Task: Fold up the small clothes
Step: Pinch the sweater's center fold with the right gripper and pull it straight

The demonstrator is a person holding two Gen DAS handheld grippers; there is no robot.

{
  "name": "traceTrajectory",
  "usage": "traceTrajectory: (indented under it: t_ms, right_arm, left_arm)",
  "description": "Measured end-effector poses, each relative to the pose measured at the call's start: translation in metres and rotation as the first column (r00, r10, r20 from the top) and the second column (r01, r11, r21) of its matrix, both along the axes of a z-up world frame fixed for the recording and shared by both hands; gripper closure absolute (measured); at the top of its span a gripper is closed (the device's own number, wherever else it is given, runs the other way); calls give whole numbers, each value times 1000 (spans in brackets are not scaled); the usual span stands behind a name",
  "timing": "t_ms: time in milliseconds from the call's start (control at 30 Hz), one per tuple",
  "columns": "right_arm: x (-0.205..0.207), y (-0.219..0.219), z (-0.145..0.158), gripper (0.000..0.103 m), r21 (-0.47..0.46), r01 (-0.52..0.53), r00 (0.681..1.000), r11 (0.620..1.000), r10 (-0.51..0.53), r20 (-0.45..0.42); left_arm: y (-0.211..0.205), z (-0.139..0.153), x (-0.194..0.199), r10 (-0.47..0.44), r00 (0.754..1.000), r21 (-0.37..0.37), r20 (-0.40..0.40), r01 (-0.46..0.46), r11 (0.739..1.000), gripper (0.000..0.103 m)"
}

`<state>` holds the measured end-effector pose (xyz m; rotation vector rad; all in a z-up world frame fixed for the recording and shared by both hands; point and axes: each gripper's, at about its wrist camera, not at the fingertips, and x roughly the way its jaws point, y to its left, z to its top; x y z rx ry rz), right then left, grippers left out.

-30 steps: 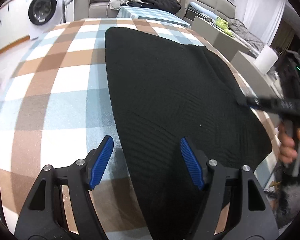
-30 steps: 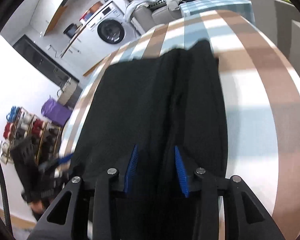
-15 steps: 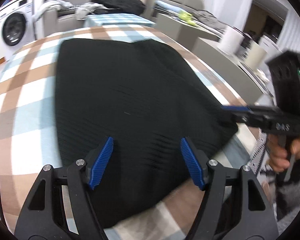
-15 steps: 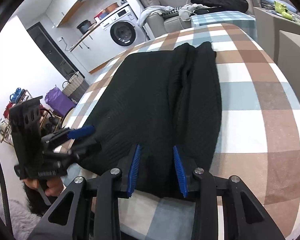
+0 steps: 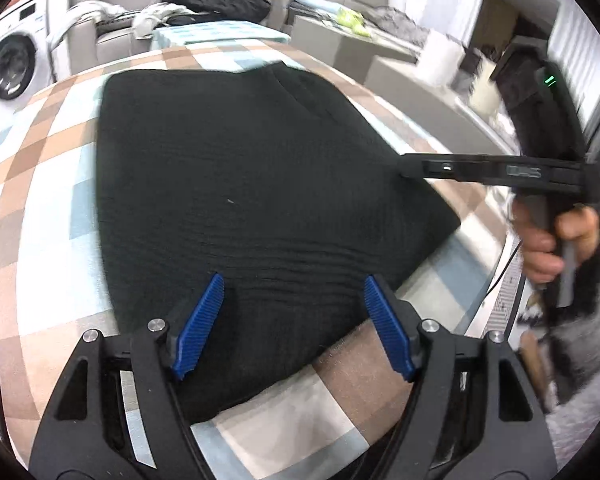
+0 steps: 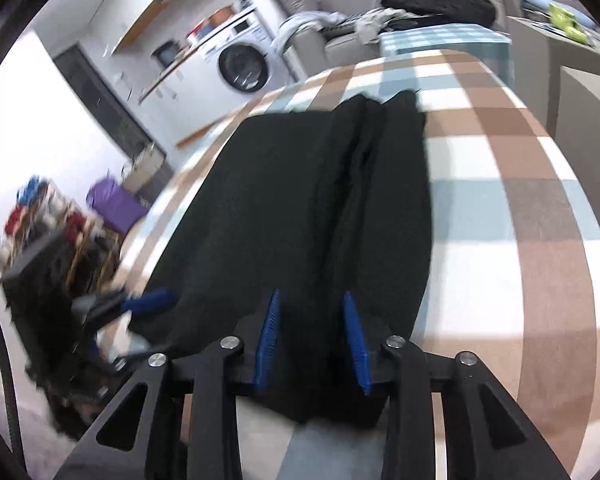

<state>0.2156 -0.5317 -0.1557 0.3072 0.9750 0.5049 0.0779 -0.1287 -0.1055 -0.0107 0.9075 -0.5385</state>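
The black cloth (image 5: 252, 184) lies flat on the checked bench (image 5: 40, 184), with a soft fold running down its right part. The left gripper (image 5: 292, 320) hangs over the cloth's near edge; its jaws are wide apart and opening, holding nothing. The right gripper (image 6: 312, 340) is over the near end of the cloth. Its jaws are narrow and opening, with dark cloth showing between them, not squeezed.

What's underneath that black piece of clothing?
The black garment lies flat on a checked tablecloth of brown, pale blue and white squares, which shows all around it. Whatever is under the cloth, or beneath the garment itself, is covered.
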Motion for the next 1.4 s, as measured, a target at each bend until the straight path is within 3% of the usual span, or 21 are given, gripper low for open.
traceTrajectory:
  t_ms: [167,333,433,467,567,700,933,1067,1200,1400]
  right_arm:
    - [54,4,-15,68,28,28,998,999,-27,-53]
    - [97,20,-18,69,-4,8,999,1000,-8,-38]
    - [112,34,-20,86,-45,-2,1000,999,1,-26]
    - [114,39,-17,93,-54,-6,1000,999,6,-4]
    - [103,44,15,95,-77,-13,992,997,23,127]
    - [91,29,48,96,-95,37,980,995,-17,197]
    - [115,5,-2,92,-154,133,991,979,-126,55]
    - [96,-7,-4,82,-102,114,993,988,-115,3]
    - [51,-18,-7,82,-50,89,995,995,-91,-30]
    - [-14,-26,-16,81,-51,92,994,994,-94,-49]
  left_arm:
    - [37,11,13,122,992,-37,14,-121,992,32]
    - [68,9,31,212,977,-44,-2,-212,976,32]
    - [78,5,40,249,968,-43,-16,-249,967,32]
    - [81,5,41,260,965,-46,-19,-261,964,32]
    - [90,8,42,275,961,-63,-23,-276,959,32]
    - [92,15,46,268,963,-67,0,-267,961,32]
    - [84,0,62,267,963,-49,-37,-269,962,32]
    - [76,-7,62,250,966,-36,-65,-252,967,32]
    - [61,-9,54,196,978,-24,-66,-198,980,32]
    - [42,-15,32,132,989,21,-67,-130,991,32]
